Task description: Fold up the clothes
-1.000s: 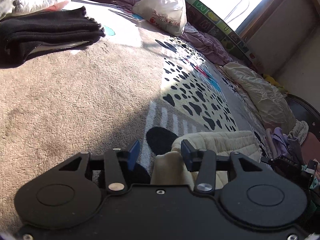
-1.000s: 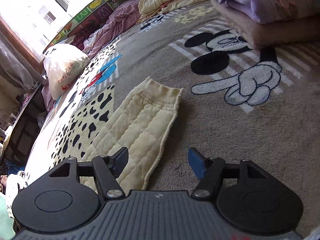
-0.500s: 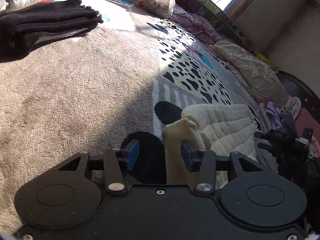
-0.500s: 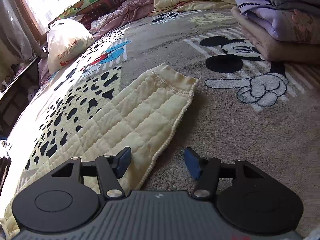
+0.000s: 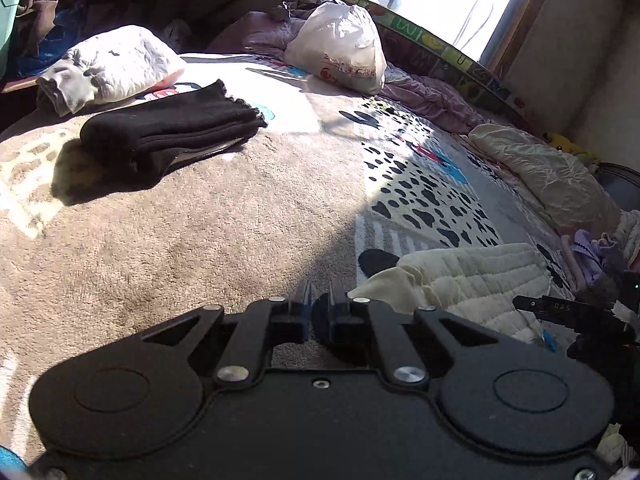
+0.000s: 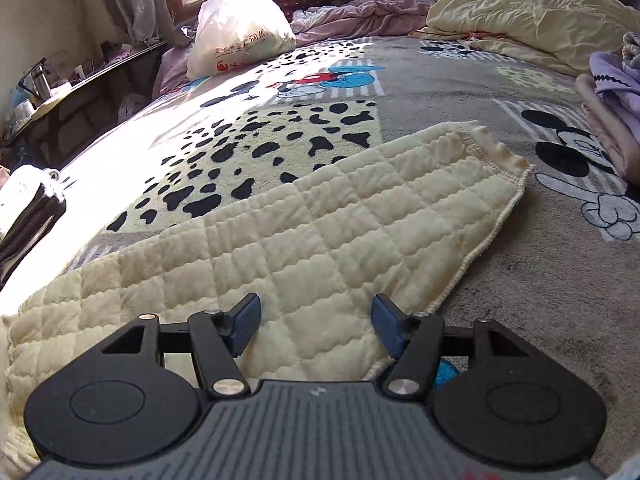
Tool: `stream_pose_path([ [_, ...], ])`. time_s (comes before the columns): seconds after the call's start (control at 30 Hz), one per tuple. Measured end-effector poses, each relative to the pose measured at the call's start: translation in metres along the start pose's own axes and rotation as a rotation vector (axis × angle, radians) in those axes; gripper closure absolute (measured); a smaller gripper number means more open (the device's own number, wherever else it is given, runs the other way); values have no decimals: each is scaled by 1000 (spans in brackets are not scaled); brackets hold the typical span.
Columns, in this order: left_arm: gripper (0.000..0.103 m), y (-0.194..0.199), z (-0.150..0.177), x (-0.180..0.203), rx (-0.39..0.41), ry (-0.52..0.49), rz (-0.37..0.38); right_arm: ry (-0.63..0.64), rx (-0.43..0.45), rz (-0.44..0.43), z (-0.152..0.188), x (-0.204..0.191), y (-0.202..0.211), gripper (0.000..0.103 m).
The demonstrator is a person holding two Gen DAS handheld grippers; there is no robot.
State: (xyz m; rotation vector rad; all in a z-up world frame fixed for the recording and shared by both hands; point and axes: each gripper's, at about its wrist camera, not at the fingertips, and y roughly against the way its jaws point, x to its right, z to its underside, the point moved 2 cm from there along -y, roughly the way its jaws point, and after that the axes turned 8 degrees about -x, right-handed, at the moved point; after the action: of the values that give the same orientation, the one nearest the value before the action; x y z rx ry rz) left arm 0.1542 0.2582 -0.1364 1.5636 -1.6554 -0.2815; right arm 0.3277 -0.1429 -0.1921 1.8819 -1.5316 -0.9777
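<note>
A cream quilted garment (image 6: 320,232) lies flat in a long strip on the cartoon-print blanket (image 6: 520,280). My right gripper (image 6: 316,328) hovers over its near part, jaws wide and still opening, the cloth below them but not pinched. In the left wrist view one end of the garment (image 5: 472,280) lies crumpled just right of my left gripper (image 5: 319,300). That gripper's jaws are closing to a narrow gap with nothing between them, over bare blanket (image 5: 160,240).
A folded black garment (image 5: 168,128) and a grey-white bundle (image 5: 108,64) lie far left. A white plastic bag (image 6: 240,32) sits at the back. A cream duvet (image 6: 520,16) and a purple clothes pile (image 6: 616,92) lie on the right.
The left gripper's jaws have closed to a slit and drawn left off the garment's end. The right gripper has swung left, so the garment now lies under both its fingers.
</note>
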Motion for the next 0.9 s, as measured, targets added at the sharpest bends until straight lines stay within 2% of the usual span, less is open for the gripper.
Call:
stream_pose_path([
  [0.07,85,-8,-2,-4,9,47,56,14,6,14,0,-4,2,40],
  [0.1,81,-15,-2,-3,4,55,83,18,13,17,0,-6,4,40],
  [0.17,61,-32,-3,2,-9,66,130,28,32,8,1,-10,10,40],
  [0.33,60,-73,-8,0,-87,108,219,117,60,-44,5,-41,19,40],
  [0.37,65,-80,-5,-3,-114,129,252,147,56,-65,7,-51,19,40],
  [0.4,75,-84,-1,1,-132,108,260,175,43,-79,8,-59,17,40],
  [0.43,102,-86,1,6,-143,84,261,196,25,-88,10,-64,14,40],
  [0.47,103,-81,1,12,-136,62,292,219,-9,-94,13,-71,7,39],
  [0.53,103,-52,-6,21,-66,42,398,239,-22,-80,20,-74,-1,36],
  [0.6,103,-4,-21,23,77,50,588,244,-8,-79,24,-73,-4,34],
  [0.63,103,9,-26,21,130,69,649,243,-4,-80,24,-73,-4,34],
  [0.7,103,20,-30,14,196,91,712,248,2,-79,26,-74,-3,33],
  [0.73,103,17,-29,7,198,110,726,252,6,-79,27,-74,-3,32],
  [0.8,90,1,-28,-4,146,158,597,262,10,-77,28,-75,-4,30],
  [0.83,67,-6,-27,-6,117,160,528,268,12,-77,28,-75,-5,29],
  [0.87,48,-13,-25,-9,88,157,460,273,13,-76,28,-76,-6,27],
  [0.9,48,-19,-23,-11,55,162,414,277,16,-77,29,-76,-7,27],
])
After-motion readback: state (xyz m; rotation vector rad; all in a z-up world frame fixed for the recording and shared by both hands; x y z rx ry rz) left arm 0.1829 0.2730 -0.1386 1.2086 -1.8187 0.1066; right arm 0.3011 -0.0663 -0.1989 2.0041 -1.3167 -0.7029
